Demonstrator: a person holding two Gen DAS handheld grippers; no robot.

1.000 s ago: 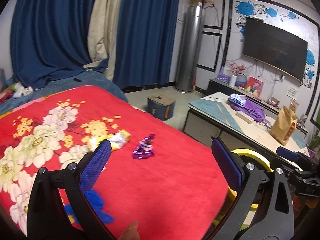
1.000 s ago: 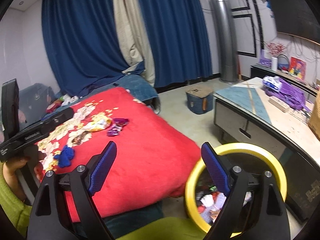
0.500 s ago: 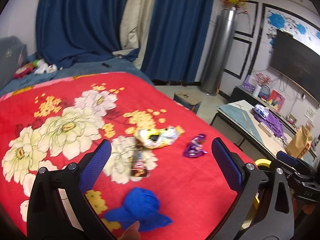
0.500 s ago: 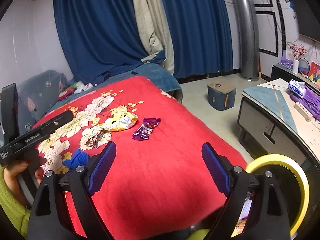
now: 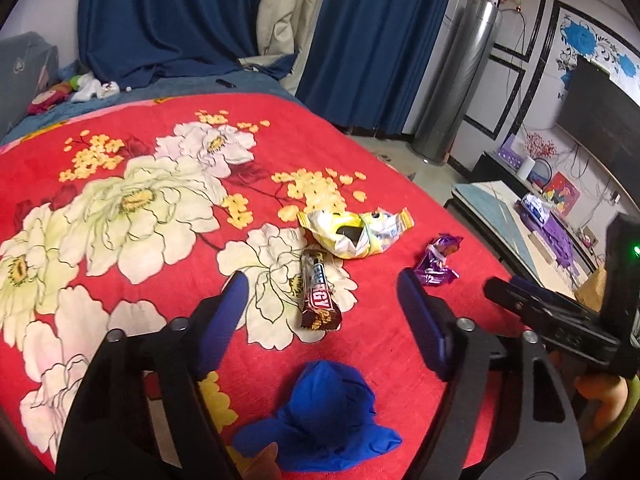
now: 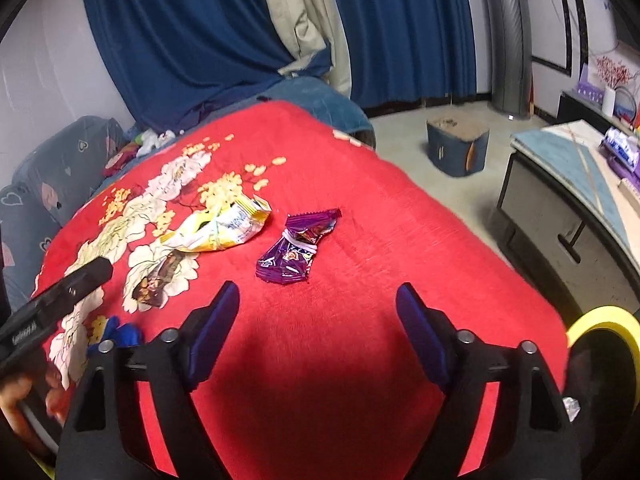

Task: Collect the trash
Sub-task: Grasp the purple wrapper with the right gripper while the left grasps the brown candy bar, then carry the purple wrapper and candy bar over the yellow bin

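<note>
Trash lies on the red flowered blanket: a brown energy bar, a crumpled yellow wrapper, a purple wrapper and a blue wad. My left gripper hovers over the bar and the wad with its jaws closing. The bar shows in the gap, but the pads touch nothing. My right gripper is also closing, with nothing between its fingers. The purple wrapper lies just beyond its tips, and the yellow wrapper lies to the left.
A yellow-rimmed bin stands at the bed's right corner. A low table and a blue box stand on the floor further right. Each gripper appears in the other's view: the right gripper and the left gripper.
Both views have swung from the bin and table onto the bed and come closer to the trash. Both pairs of fingers stand narrower than before.
</note>
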